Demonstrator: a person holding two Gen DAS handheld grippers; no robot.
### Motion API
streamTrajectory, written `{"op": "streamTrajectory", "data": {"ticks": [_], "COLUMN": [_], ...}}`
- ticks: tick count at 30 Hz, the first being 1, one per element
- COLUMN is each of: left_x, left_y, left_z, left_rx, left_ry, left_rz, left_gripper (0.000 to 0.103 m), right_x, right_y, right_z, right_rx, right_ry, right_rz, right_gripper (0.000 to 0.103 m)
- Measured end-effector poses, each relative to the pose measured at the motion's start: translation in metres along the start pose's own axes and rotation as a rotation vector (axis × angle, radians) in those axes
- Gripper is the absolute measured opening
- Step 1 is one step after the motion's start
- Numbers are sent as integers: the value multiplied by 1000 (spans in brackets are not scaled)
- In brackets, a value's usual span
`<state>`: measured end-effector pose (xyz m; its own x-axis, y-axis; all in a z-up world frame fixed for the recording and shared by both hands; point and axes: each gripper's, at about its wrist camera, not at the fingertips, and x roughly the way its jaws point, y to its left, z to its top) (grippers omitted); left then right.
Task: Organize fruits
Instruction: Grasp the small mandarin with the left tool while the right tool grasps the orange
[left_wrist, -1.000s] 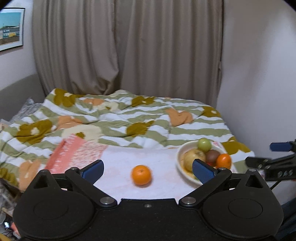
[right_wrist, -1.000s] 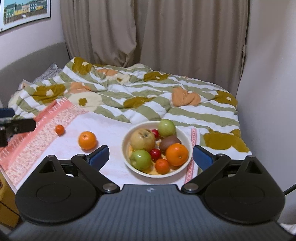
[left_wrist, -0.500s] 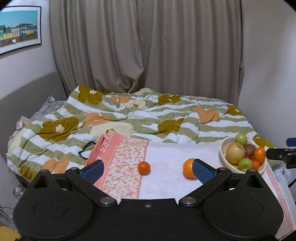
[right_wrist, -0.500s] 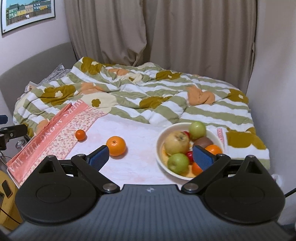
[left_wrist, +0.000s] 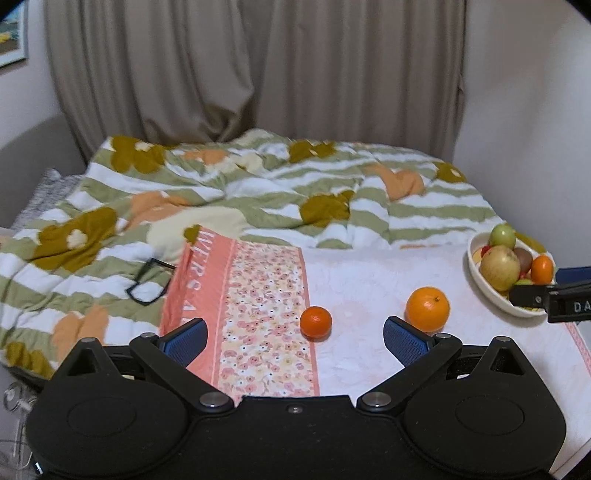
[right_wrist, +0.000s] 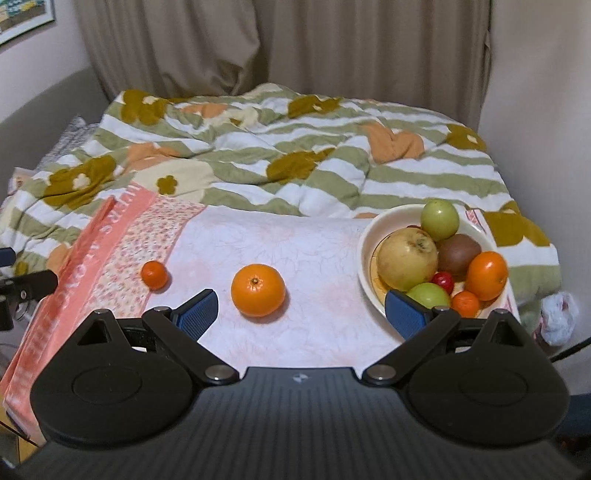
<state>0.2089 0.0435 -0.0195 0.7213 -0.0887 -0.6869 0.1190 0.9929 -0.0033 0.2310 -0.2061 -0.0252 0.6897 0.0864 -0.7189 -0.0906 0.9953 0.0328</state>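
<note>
Writing: pale capital letters are printed along the salmon-pink border of the pink floral cloth (right_wrist: 122, 236) spread on the bed; "WERS A" can be made out in the left wrist view, the rest being cut off. White letters "DA" are seen on the black bar of the right gripper at the edge of the left wrist view.
Loose fruit: a large round orange (right_wrist: 258, 290) and a small orange mandarin (left_wrist: 315, 322) are laid apart on the white middle of the cloth, outside the bowl.
Bowl: a cream ceramic bowl (right_wrist: 365, 240) is set at the cloth's right end; a yellow-brown apple (right_wrist: 406, 258), two green apples, a brown kiwi, an orange, a small mandarin and red cherry-like fruits are held in it.
Left gripper (left_wrist: 295, 338): blue-padded jaws are spread wide, nothing between them; the small mandarin is framed just ahead.
Right gripper (right_wrist: 301, 308): jaws are spread wide and empty; the large orange is framed between them, and the bowl's near rim is partly hidden by the right pad.
Surroundings: a green-and-white striped duvet with ochre flowers (left_wrist: 258, 192), black-framed glasses (left_wrist: 147, 282) left of the cloth, beige curtains (right_wrist: 277, 44) behind, a framed picture at upper left.
Change: both views are seen closer to the cloth than half a second ago; the fruits are unmoved.
</note>
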Motion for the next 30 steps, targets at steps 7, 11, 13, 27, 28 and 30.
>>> {"op": "streamTrajectory", "data": {"ticks": [7, 11, 13, 27, 28, 30], "left_x": [63, 95, 106, 156, 158, 162], "left_y": [13, 11, 8, -8, -9, -8], "left_z": [9, 9, 8, 2, 3, 2], "left_rx": [86, 107, 120, 160, 160, 153], "left_ry": [71, 128, 143, 205, 207, 220], "left_rz": [-92, -144, -155, -153, -152, -151], "left_gripper": [100, 92, 91, 64, 61, 45], "right_x": [54, 81, 92, 134, 136, 139], "right_y": [21, 26, 28, 29, 29, 29], "right_z": [10, 11, 11, 10, 10, 8], "right_rx": [21, 43, 55, 87, 88, 87], "right_ry": [50, 106, 125, 202, 207, 217], "right_rz": [-55, -63, -57, -7, -3, -1], "right_gripper": [103, 103, 103, 103, 103, 103]}}
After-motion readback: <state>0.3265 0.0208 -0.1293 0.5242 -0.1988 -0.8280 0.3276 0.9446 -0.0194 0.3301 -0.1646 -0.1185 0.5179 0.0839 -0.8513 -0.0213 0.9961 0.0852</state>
